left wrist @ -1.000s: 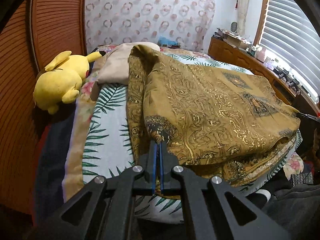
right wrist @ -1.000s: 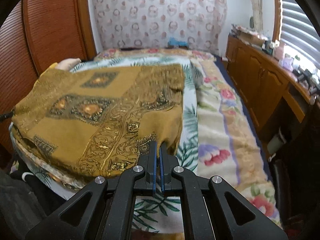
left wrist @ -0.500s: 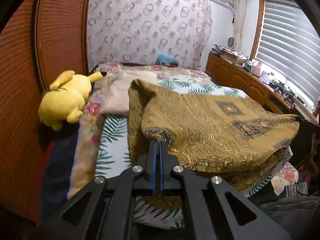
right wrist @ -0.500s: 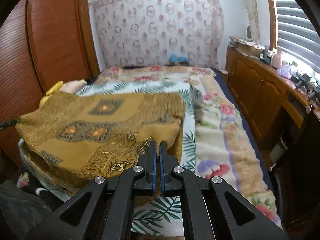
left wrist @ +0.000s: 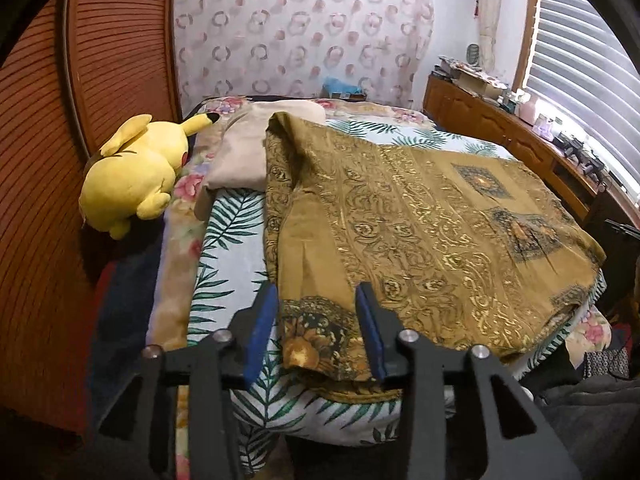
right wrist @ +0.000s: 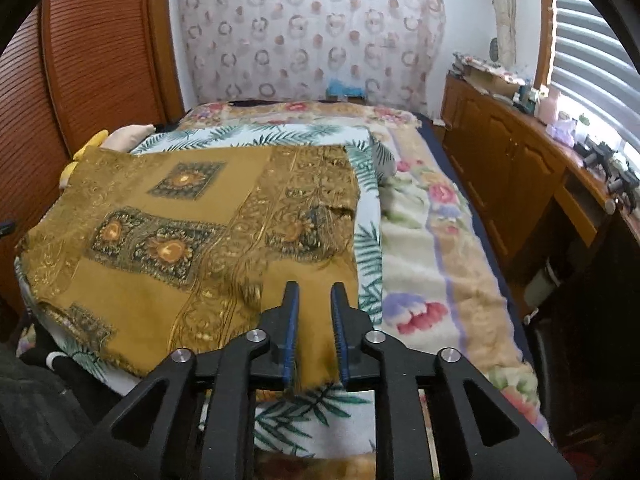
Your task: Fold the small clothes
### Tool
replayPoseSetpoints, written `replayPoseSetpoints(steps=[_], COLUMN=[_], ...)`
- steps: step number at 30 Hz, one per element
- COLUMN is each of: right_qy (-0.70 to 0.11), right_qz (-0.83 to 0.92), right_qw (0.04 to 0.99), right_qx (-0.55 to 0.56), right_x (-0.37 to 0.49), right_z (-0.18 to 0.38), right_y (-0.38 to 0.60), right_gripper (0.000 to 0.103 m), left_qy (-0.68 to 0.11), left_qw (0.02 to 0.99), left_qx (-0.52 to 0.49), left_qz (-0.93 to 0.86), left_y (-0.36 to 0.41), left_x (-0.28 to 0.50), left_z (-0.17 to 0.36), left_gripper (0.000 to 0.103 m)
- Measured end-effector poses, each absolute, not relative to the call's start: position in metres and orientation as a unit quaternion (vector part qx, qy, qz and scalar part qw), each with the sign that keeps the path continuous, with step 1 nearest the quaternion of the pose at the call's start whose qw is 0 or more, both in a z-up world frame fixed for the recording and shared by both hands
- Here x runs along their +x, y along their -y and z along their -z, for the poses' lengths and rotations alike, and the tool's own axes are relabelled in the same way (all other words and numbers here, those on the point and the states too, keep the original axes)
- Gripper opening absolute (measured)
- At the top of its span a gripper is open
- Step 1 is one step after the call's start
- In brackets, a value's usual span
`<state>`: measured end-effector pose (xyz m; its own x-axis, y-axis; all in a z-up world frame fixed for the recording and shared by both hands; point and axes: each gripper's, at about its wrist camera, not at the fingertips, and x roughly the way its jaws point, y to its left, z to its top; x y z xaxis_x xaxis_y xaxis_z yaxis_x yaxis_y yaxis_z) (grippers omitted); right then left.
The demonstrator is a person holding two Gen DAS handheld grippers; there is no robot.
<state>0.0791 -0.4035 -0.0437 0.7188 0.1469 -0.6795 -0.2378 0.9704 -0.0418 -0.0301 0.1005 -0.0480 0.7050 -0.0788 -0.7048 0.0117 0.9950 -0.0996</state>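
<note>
**Both grippers parted over the near corners of the folded garment**

Reference landmark: the bed (right wrist: 432,264), covered by a palm-leaf sheet (left wrist: 232,240) over a floral blanket (right wrist: 440,296).

1. Garment. The mustard-gold patterned garment (left wrist: 420,232) lies folded in layers on the palm-leaf sheet at the near end of the bed. Its near edge reaches the near edge of the mattress. In the right wrist view the same garment (right wrist: 192,240) covers the left part of the bed, with the floral blanket exposed to its right.

2. Left gripper (left wrist: 316,328). The jaws have just been opening and now stand spread apart. The near left corner of the garment, with a dark floral motif, lies between the blue pads (left wrist: 260,328). The pads do not press on the cloth; the corner rests on the bed.

3. Right gripper (right wrist: 313,332). The jaws have just been opening and stand slightly parted. The near right corner of the garment hangs between the blue pads (right wrist: 291,328). A narrow gap is visible on each side of the cloth, so the fabric is not pinched.

4. Other items relative to the bed:
- A yellow plush toy (left wrist: 132,172) lies at the left edge, beside the wooden slatted wardrobe (left wrist: 48,160).
- A beige folded cloth (left wrist: 248,152) lies just beyond the far left corner of the garment, touching it.
- A wooden cabinet (right wrist: 516,184) runs along the right side, under the window blinds (right wrist: 596,52).
- A patterned curtain (right wrist: 312,36) hangs behind the far end
</note>
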Motion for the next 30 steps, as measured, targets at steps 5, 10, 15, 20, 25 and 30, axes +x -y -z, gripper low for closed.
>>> replayPoseSetpoints(steps=[5, 10, 15, 20, 25, 30], right_qy=[-0.34, -0.341, -0.361, -0.375, -0.385, -0.378], right_qz=[-0.13, -0.167, -0.2, -0.215, -0.21, -0.202], right_qw=[0.929, 0.922, 0.907, 0.897, 0.892, 0.896], right_qx=[-0.067, -0.074, -0.087, -0.098, -0.111, -0.116], right_x=[0.087, 0.104, 0.117, 0.119, 0.123, 0.121], right_z=[0.038, 0.051, 0.076, 0.098, 0.11, 0.117], right_y=[0.38, 0.34, 0.301, 0.272, 0.259, 0.261], right_gripper=[0.034, 0.038, 0.038, 0.038, 0.038, 0.044], left_qy=[-0.403, -0.424, -0.429, -0.428, -0.421, -0.415], left_qw=[0.914, 0.904, 0.901, 0.902, 0.905, 0.908], left_qx=[-0.048, -0.05, -0.055, -0.059, -0.061, -0.061], left_qz=[0.013, 0.004, 0.006, 0.004, 0.003, -0.003], left_y=[-0.104, -0.106, -0.106, -0.109, -0.11, -0.109], left_x=[-0.014, -0.003, -0.002, -0.003, -0.005, -0.008], left_z=[0.07, 0.091, 0.099, 0.102, 0.103, 0.103], left_gripper=[0.056, 0.057, 0.057, 0.059, 0.06, 0.06])
